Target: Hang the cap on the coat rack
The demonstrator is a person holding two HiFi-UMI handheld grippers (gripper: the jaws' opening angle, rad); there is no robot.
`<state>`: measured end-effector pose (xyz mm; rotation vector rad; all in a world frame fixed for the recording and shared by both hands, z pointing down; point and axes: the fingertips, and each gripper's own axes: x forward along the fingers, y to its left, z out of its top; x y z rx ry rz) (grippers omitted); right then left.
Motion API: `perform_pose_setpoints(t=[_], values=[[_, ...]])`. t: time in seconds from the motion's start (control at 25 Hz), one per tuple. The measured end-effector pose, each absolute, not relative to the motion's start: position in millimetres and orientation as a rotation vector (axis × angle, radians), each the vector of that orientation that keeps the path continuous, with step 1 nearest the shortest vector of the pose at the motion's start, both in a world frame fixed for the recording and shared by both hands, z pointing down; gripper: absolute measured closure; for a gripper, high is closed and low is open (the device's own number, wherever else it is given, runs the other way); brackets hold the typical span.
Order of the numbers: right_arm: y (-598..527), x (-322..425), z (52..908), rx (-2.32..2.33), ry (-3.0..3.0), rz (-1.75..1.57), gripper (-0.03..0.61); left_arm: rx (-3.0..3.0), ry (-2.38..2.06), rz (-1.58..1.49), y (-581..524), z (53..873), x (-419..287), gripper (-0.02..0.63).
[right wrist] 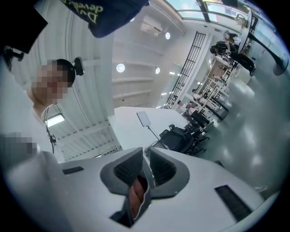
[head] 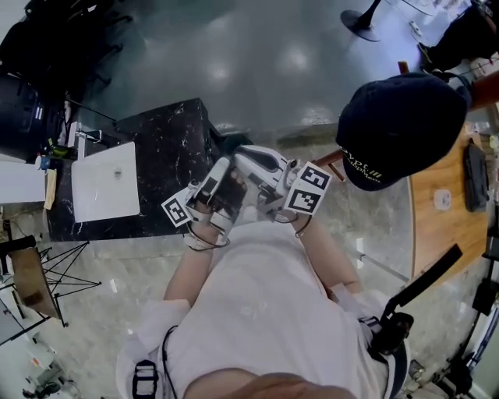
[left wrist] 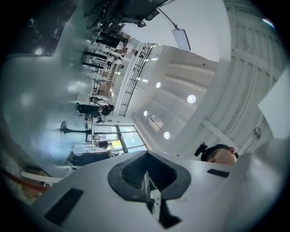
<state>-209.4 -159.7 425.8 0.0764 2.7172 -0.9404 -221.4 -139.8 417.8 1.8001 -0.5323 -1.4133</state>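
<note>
A navy cap (head: 399, 123) with pale lettering on its brim sits on top of the coat rack at the upper right of the head view. Brown wooden pegs (head: 334, 160) stick out from under it. The right gripper view shows the cap's brim (right wrist: 106, 13) overhead at the top left. Both grippers are held close together in front of the person's chest, well to the left of the cap. My left gripper (head: 221, 173) (left wrist: 147, 174) is shut and holds nothing. My right gripper (head: 248, 156) (right wrist: 146, 165) has its jaws together, nothing between the pads.
A black marble table (head: 168, 148) with a white board (head: 105, 181) on it stands to the left. A round wooden table (head: 444, 226) curves along the right with dark items on it. A black stand (head: 421, 288) is at the lower right, and dark chairs (head: 54, 39) at the upper left.
</note>
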Motion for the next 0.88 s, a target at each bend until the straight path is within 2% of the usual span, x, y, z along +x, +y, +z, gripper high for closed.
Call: perform_pose_setpoints(t=[0.28, 0.88], values=[[-143, -289, 445, 0.191, 2.751, -0.992, 0.514, 1.789, -0.651, -1.486, -123, 431, -300, 0.606], [-147, -300, 451, 0.172, 2.708, -1.089, 0.514, 1.737, -0.696, -1.511, -127, 439, -311, 0.606]])
